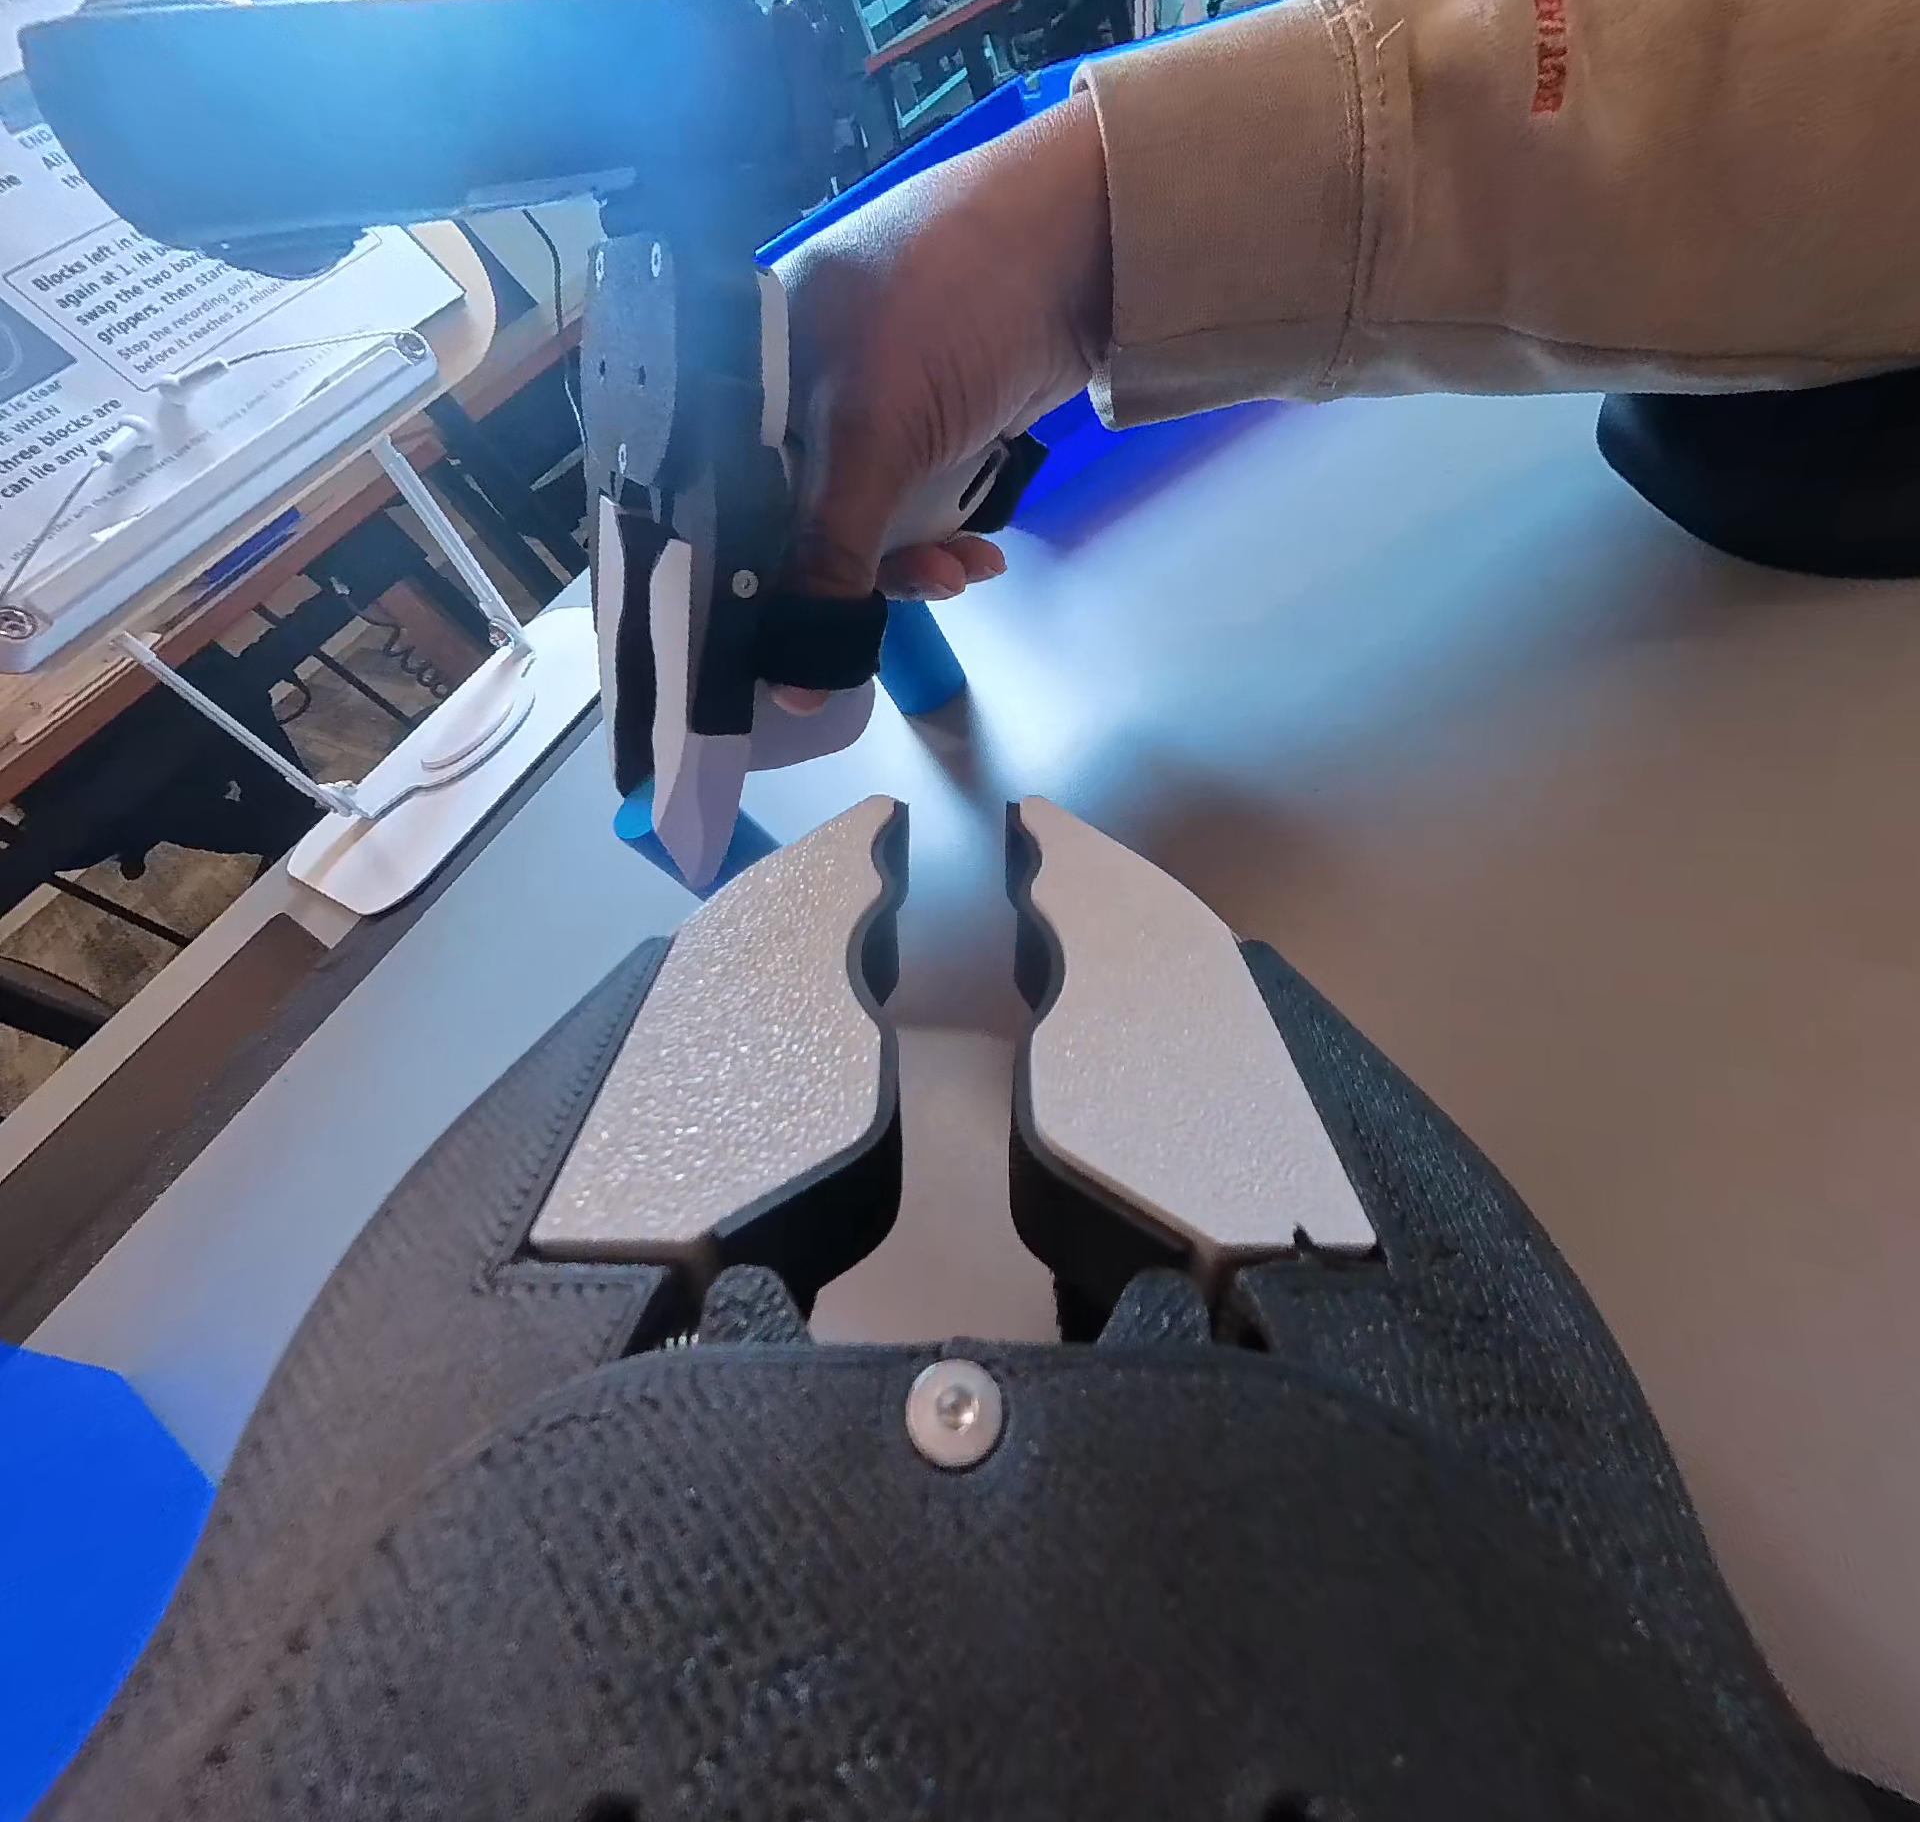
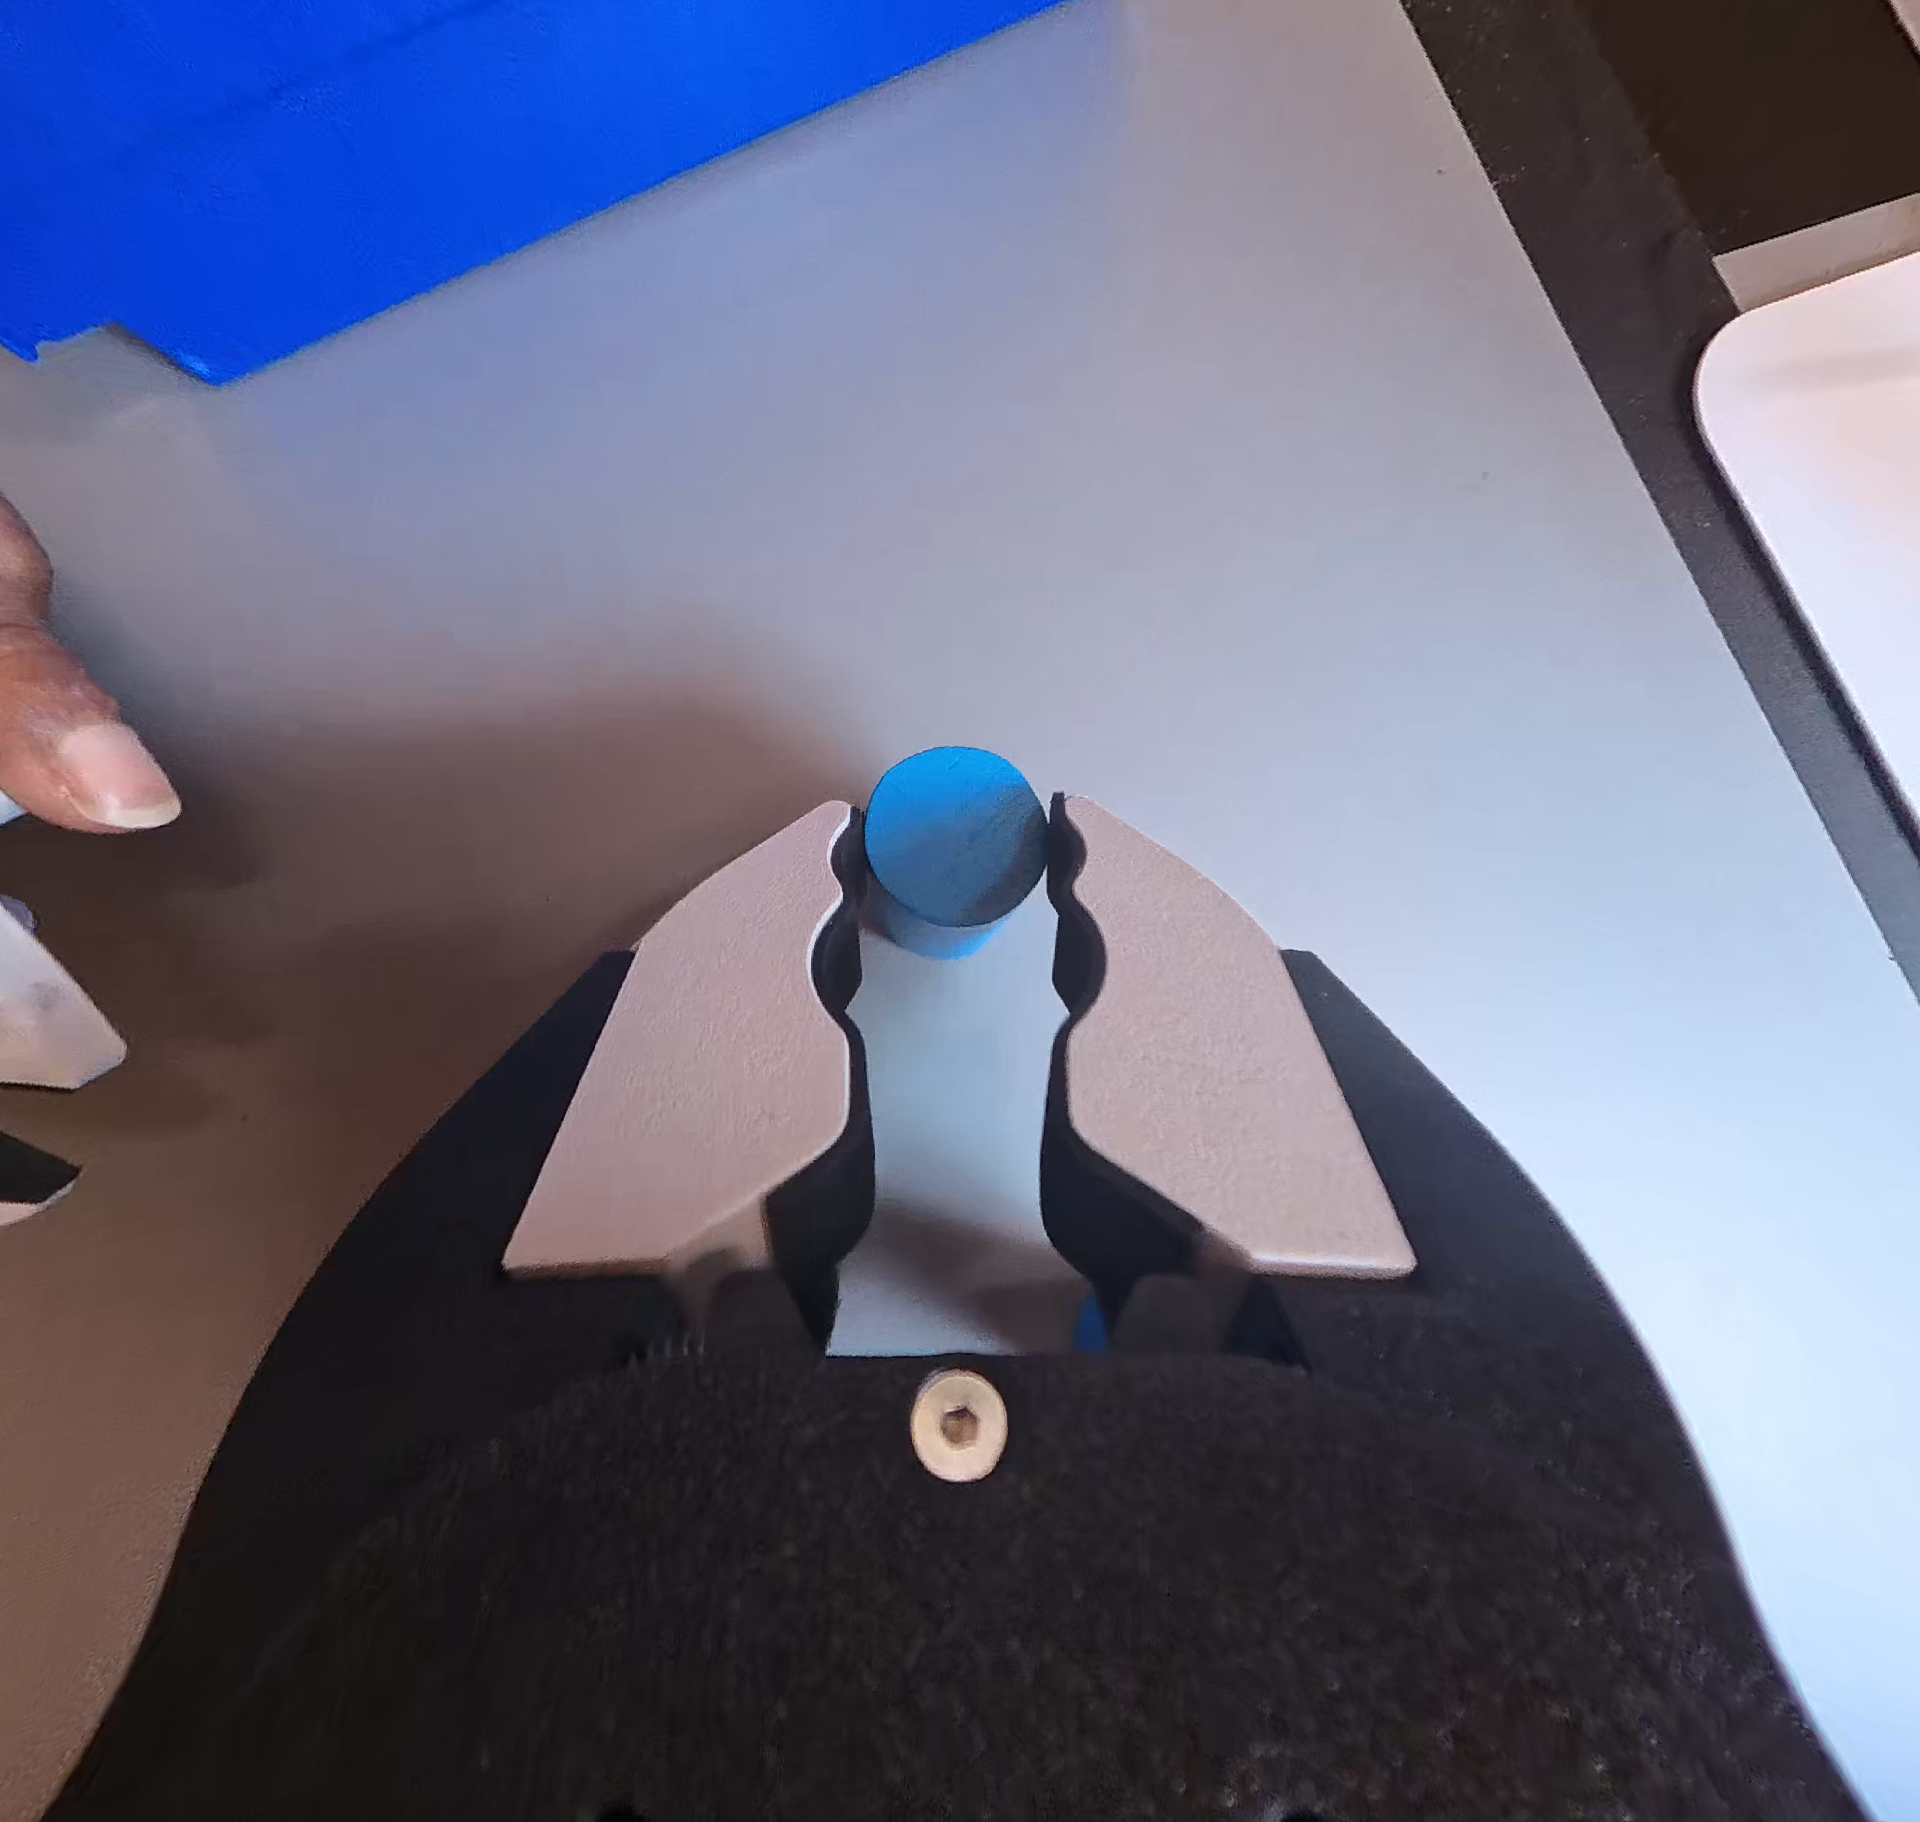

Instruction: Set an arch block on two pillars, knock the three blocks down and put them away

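The grey table [image 2: 1299, 577] carries a blue bin [image 2: 416, 110] at 11 o'clock in the right wrist view. The right gripper [image 2: 954, 816] points down, its fingertips closed against both sides of an upright blue cylinder pillar [image 2: 954, 837]. The left gripper [image 1: 956, 816] hovers slightly parted, holding nothing. A second blue cylinder [image 1: 925, 660] lies at its 12 o'clock.
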Demonstrator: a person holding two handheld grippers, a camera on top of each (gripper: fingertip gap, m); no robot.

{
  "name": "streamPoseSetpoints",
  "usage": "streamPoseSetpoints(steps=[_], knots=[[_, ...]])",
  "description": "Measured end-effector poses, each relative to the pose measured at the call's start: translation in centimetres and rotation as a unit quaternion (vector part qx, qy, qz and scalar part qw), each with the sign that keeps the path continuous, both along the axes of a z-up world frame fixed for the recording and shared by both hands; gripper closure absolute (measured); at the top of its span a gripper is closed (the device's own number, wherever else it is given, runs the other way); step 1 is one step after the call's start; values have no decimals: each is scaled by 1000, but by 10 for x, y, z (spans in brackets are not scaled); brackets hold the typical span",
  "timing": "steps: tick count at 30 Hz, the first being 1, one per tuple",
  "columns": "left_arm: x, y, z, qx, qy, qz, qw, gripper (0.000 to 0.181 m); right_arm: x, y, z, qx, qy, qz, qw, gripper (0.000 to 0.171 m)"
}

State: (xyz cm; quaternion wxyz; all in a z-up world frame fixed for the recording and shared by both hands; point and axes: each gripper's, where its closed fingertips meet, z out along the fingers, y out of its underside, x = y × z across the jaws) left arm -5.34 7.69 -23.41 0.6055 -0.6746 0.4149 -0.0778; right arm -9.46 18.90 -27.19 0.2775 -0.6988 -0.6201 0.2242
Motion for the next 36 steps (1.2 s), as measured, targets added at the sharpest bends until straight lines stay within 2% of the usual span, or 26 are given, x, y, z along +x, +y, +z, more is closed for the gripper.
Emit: streamPoseSetpoints(steps=[9,13,17,19,21,24,28,32,36], knots=[[0,1,-2,-7,-2,0,1000,163,5,-3,2,8,-18,11,1000,131],[-1,2,-3,-15,-6,1,1000,161,11,5,55,22,64,-2,998,128],[-8,12,-7,-38,-20,24,999,154,47,27,124,49,158,-61,984,128],[-16,25,-10,-53,-29,49,997,149,70,35,132,48,170,-91,980,128],[-25,41,-16,-73,-35,76,994,147,90,38,115,43,152,-119,980,123],[-31,65,-34,-126,-37,107,986,141,117,33,67,60,121,-154,979,116],[-36,88,-47,-163,-35,140,976,137,133,21,19,86,139,-188,968,113],[-37,106,-56,-194,-30,159,968,133,123,21,-1,61,138,-183,972,117],[-36,113,-59,-214,-33,151,965,142,113,27,-8,68,134,-173,974,126]])
